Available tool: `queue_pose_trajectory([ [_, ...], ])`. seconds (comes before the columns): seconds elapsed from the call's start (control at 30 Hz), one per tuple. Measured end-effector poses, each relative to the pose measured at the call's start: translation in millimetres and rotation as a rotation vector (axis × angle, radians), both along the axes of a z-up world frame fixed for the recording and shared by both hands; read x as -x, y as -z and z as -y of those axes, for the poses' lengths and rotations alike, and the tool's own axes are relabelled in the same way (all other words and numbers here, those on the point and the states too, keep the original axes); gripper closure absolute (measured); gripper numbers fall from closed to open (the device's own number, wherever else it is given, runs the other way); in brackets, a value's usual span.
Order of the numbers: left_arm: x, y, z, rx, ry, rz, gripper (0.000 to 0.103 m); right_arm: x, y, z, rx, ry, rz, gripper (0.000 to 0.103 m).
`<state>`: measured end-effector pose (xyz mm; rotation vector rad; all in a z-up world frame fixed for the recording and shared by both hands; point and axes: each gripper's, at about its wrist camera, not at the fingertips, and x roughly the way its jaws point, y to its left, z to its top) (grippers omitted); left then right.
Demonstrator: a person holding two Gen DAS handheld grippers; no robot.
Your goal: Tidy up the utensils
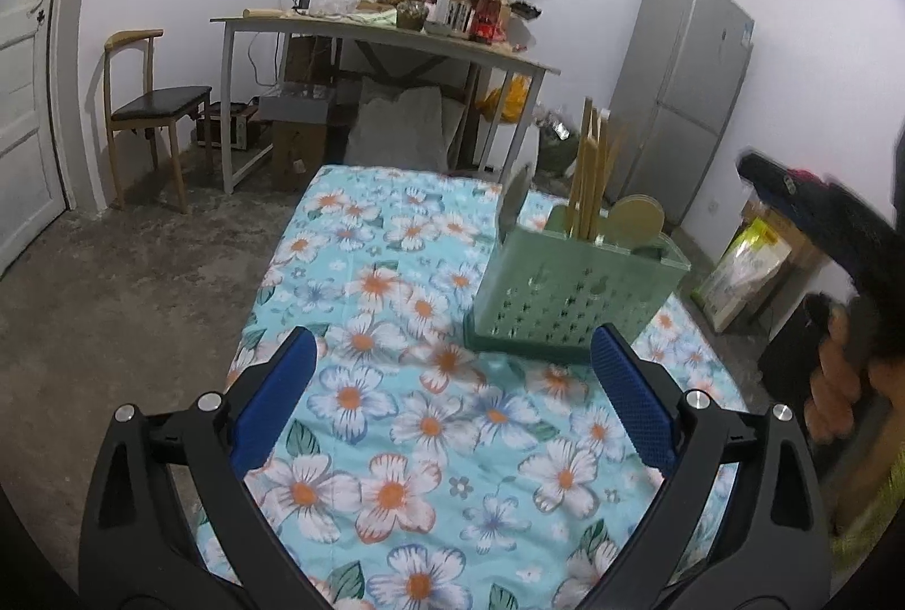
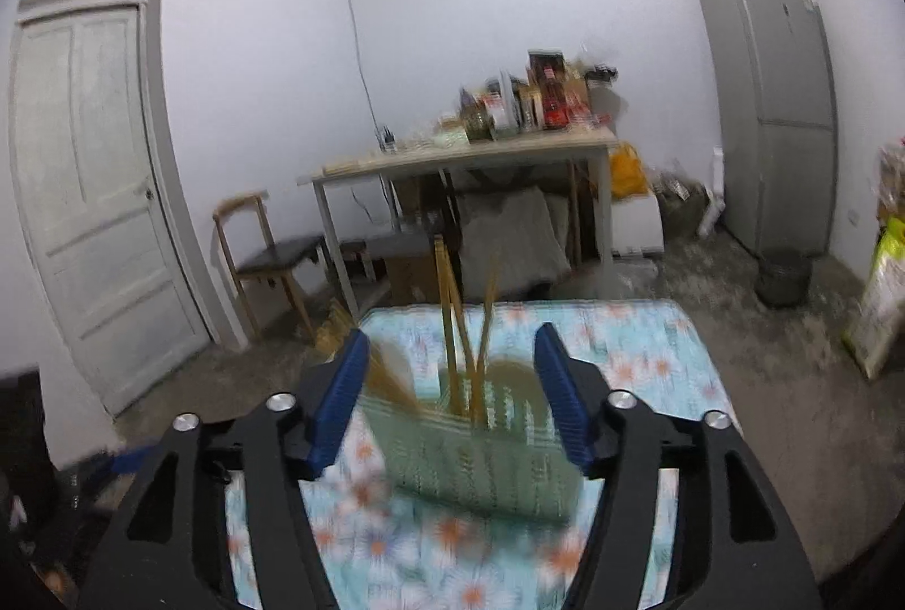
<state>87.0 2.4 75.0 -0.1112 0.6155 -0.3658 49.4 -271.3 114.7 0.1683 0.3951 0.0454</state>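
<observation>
Left gripper (image 1: 452, 355) spread wide, nothing between its blue pads (image 1: 636, 398), held low over the flowered cloth (image 1: 396, 440), aimed at the green basket (image 1: 571, 293), short of it. Right gripper (image 2: 449, 349) also wide open and empty, raised above the basket's near side, view blurred. Basket stands on the cloth holding upright chopsticks (image 1: 591, 168), a round wooden spoon (image 1: 636, 220) and a grey utensil (image 1: 516, 200). Person's hand (image 1: 843, 372) grips the right handle at the left view's edge.

Green perforated caddy (image 1: 571, 293) holds upright chopsticks (image 1: 588, 168) and spoons (image 1: 636, 217).
</observation>
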Motion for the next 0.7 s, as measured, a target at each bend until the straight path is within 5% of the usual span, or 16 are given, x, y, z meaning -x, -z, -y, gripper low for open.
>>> queue_pose_trajectory([
  [0.3,13.4,8.6,11.5,-0.087,-0.039,-0.006,0.009,39.6,61.8,-31.5,0.089,0.094,-0.249,0.025],
  [0.7,15.8,7.9,6.8,-0.221,-0.231,-0.021,0.008,51.1,70.6,-37.2,0.164,0.220,-0.279,0.009],
])
